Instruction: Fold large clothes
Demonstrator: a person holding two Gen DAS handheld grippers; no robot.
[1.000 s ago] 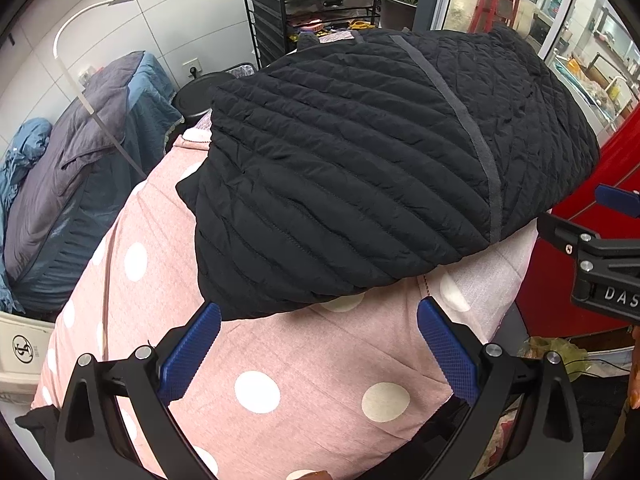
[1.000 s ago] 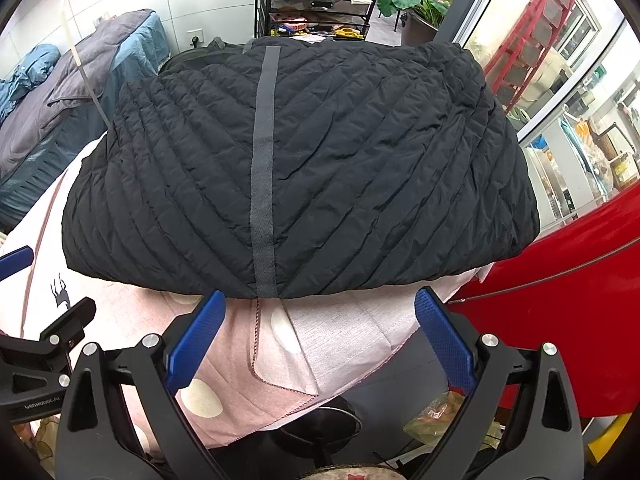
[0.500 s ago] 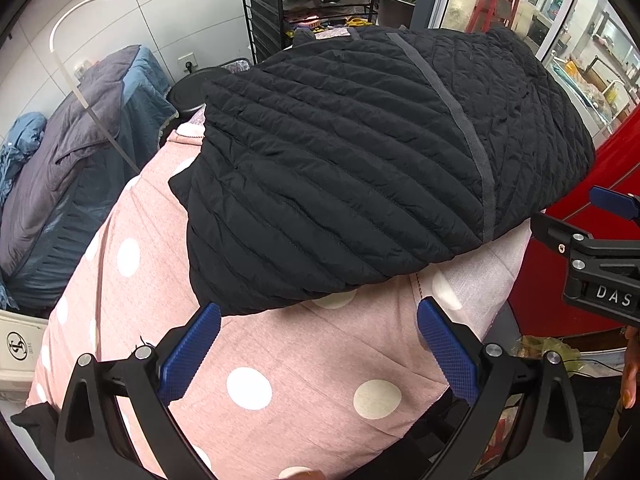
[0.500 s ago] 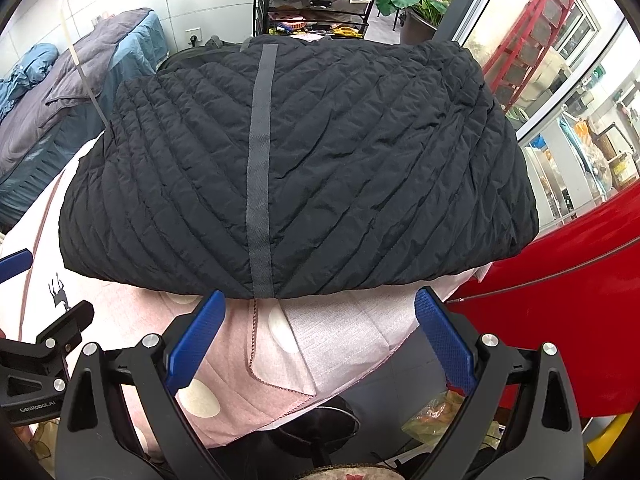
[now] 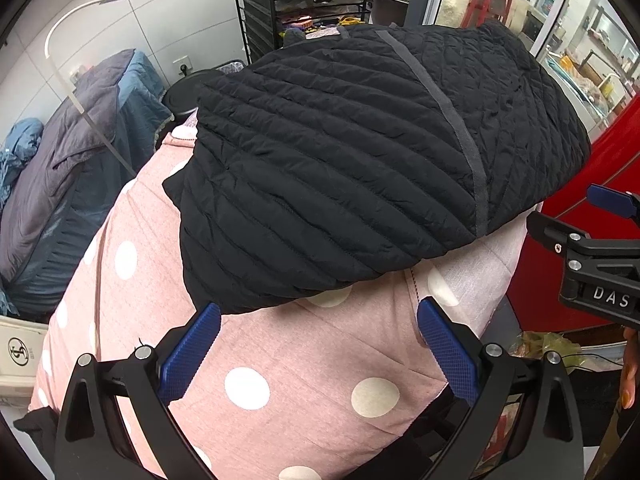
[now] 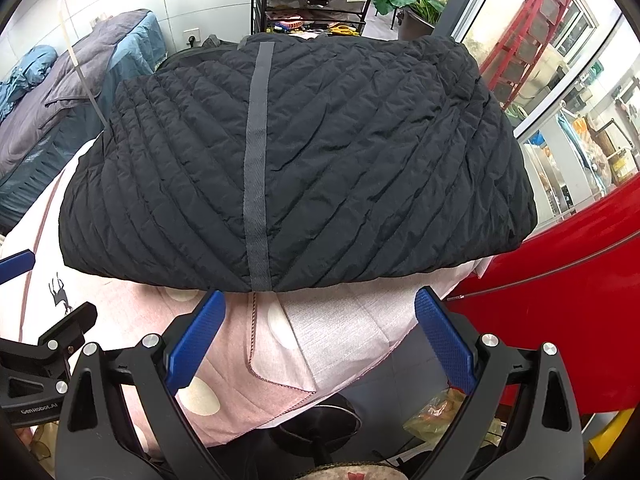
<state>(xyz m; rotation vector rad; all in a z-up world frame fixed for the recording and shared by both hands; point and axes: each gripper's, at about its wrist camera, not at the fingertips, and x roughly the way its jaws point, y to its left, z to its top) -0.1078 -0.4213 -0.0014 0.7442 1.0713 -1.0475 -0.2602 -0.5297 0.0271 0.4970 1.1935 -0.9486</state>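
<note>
A black quilted jacket [image 5: 360, 168] lies folded into a compact slab on a pink polka-dot cloth [image 5: 280, 368] that covers the table. A grey strip runs down its middle. My left gripper [image 5: 318, 344] is open just short of the jacket's near hem, nothing between its blue pads. In the right wrist view the same jacket [image 6: 320, 160] fills the centre, and my right gripper [image 6: 320, 332] is open at its near edge, over the cloth's hanging corner. The right gripper's body [image 5: 592, 256] shows at the left view's right edge.
A red panel [image 6: 560, 312] stands to the right of the table. Grey and blue bedding [image 5: 60, 184] is heaped at the left, with a white lamp arm [image 5: 72, 40] over it. A black shelf cart [image 6: 316, 4] stands behind. A bag [image 6: 448, 420] lies on the floor.
Both grippers stay open. The left wrist view has drifted slightly, so the jacket sits a little further left in it. The jacket itself has not moved.
</note>
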